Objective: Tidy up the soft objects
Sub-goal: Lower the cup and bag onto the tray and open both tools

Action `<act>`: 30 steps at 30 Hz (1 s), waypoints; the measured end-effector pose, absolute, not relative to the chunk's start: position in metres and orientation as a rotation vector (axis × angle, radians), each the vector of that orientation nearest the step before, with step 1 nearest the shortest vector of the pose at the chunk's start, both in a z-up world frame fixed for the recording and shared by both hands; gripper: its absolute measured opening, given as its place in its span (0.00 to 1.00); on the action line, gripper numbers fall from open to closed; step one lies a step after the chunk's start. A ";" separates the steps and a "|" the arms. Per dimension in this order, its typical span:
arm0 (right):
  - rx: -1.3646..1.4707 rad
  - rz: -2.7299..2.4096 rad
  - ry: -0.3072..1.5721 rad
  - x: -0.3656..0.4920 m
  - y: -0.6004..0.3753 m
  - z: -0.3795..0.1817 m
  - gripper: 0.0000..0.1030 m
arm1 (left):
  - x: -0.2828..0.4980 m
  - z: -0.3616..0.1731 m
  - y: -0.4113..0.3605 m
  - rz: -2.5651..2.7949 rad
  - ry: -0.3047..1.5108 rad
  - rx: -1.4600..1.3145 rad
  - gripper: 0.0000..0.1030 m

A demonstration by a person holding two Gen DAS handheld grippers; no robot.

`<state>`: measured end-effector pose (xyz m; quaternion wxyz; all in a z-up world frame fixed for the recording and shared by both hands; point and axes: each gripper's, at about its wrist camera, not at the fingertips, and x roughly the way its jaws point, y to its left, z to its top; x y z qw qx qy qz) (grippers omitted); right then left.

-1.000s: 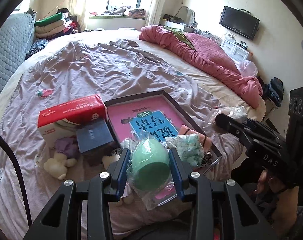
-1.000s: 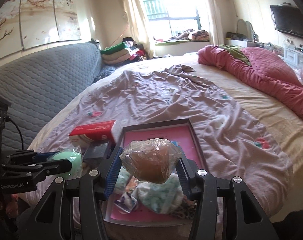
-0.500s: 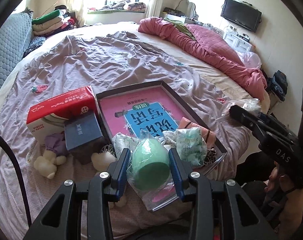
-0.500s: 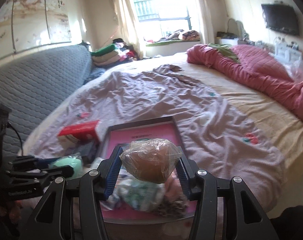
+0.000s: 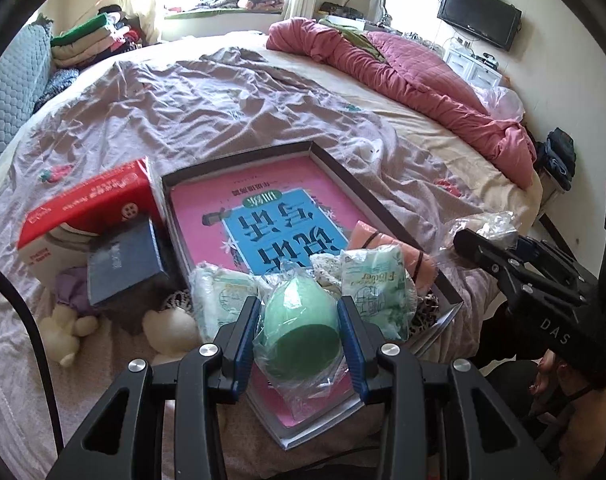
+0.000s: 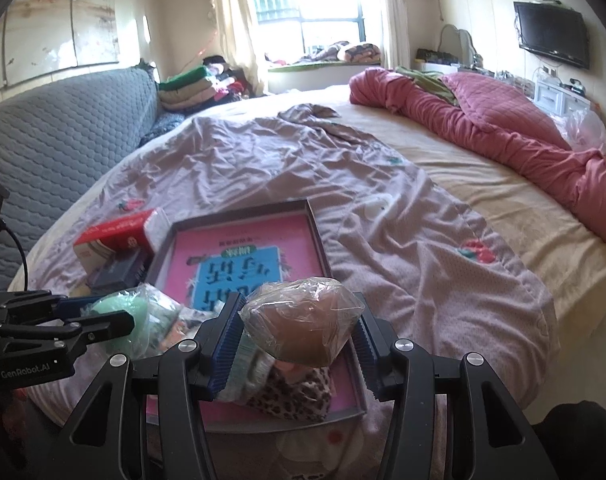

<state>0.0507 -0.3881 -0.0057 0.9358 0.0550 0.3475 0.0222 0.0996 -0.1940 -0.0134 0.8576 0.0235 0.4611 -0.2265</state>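
The left gripper (image 5: 299, 334) pinches a green egg-shaped sponge in clear plastic wrap (image 5: 299, 330), its blue-padded fingers (image 5: 245, 344) pressed against either side of it. The sponge hangs above the near end of a shallow grey box lid (image 5: 367, 196) that lies on a bed. The right gripper (image 6: 299, 334) is clamped on a brown sponge in crinkled clear wrap (image 6: 303, 326), held above the same tray's near end.

Inside the tray, a pink and blue book cover with Chinese lettering (image 5: 271, 216) fills the floor. Along its near edge lie soft packets: two white and green wrapped tissue packs (image 5: 373, 284), a peach-coloured cloth with a dark band (image 5: 383, 240), and a leopard-print fabric piece (image 6: 291, 396).

Just left of the tray, a red and white tissue box (image 5: 87, 208) sits on the bedspread, with a dark blue box (image 5: 123, 264) leaning against its near side. Near these lie a purple soft item (image 5: 69, 286) and cream-coloured plush toys (image 5: 65, 334).

The crumpled mauve bedspread (image 5: 223, 96) covers most of the bed. A rumpled pink quilt (image 5: 415, 76) runs along the far right. Folded clothes (image 5: 91, 38) are stacked by the window, and a television (image 5: 479, 26) hangs on the right wall.
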 end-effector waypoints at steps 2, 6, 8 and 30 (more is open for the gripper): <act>0.113 0.041 0.735 0.053 -0.390 -0.013 0.52 | 0.102 -0.018 -0.196 -0.479 0.976 0.051 0.38; 0.120 0.046 0.761 0.055 -0.392 -0.025 0.52 | 0.105 -0.025 -0.201 -0.480 0.977 0.064 0.38; 0.114 0.046 0.774 0.057 -0.391 -0.029 0.52 | 0.107 -0.028 -0.202 -0.484 0.982 0.064 0.38; 0.121 0.106 0.805 0.078 -0.367 -0.055 0.52 | 0.115 -0.044 -0.206 -0.489 0.973 0.093 0.38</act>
